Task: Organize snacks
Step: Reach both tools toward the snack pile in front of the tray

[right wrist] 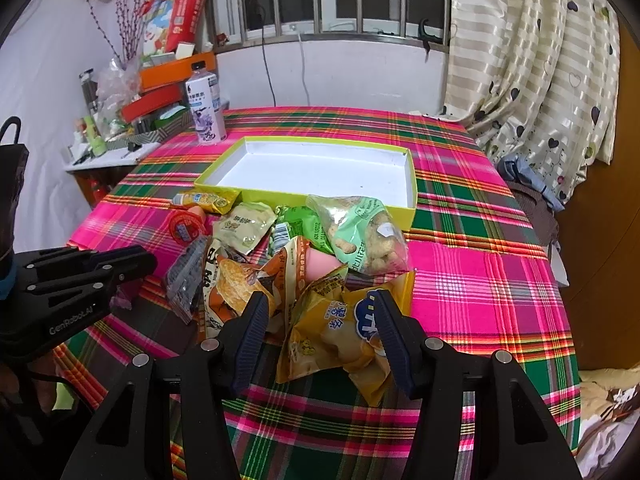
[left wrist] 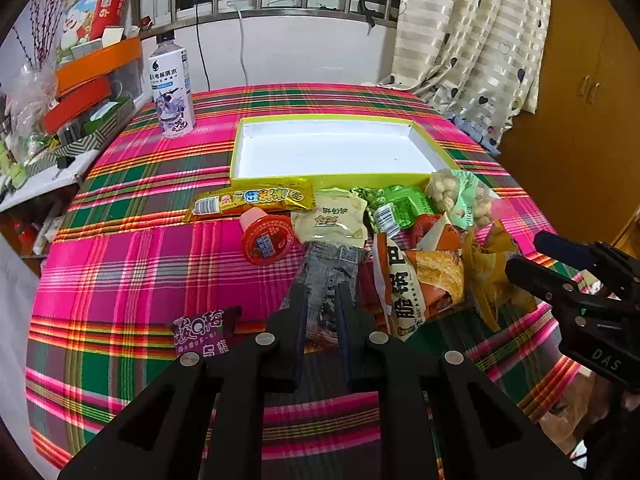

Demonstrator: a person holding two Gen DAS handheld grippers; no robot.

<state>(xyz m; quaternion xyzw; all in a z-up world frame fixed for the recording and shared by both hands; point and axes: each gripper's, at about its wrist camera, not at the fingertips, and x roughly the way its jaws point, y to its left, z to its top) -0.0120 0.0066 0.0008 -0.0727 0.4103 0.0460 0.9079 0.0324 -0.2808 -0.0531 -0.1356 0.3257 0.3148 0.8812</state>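
A: What is the left gripper (left wrist: 320,292) doing?

B: Its jaws are pinched tight on a grey silvery packet (left wrist: 330,268), which stands up from the plaid tablecloth (left wrist: 132,264) between the two fingers. The same packet shows in the right wrist view (right wrist: 185,276), just beside the left gripper's tips (right wrist: 138,264).

A: And the right gripper (right wrist: 320,312)?

B: Its jaws stand about half open, one on each side of a yellow chip bag (right wrist: 332,332). The pads are close to the bag's edges, but whether they press on it cannot be told.

A: Where are the rest of the snacks?

B: Heaped on the cloth just in front of the shallow box with the yellow-green rim (left wrist: 436,148), whose white inside holds nothing. At the box's near wall lies a long yellow bar (left wrist: 256,198). Below it sit a red jelly cup (left wrist: 266,240) and a pale cream pouch (left wrist: 332,218). To the right are a green pea packet (left wrist: 400,204), a clear bag of peanuts (left wrist: 460,196) and an orange-and-white crisp bag (left wrist: 404,280). A purple packet (left wrist: 202,332) lies apart, left of the left gripper.

A: Anything else on the table?

B: A white drink bottle (left wrist: 172,92) stands upright near the far left corner, well apart from the pile.
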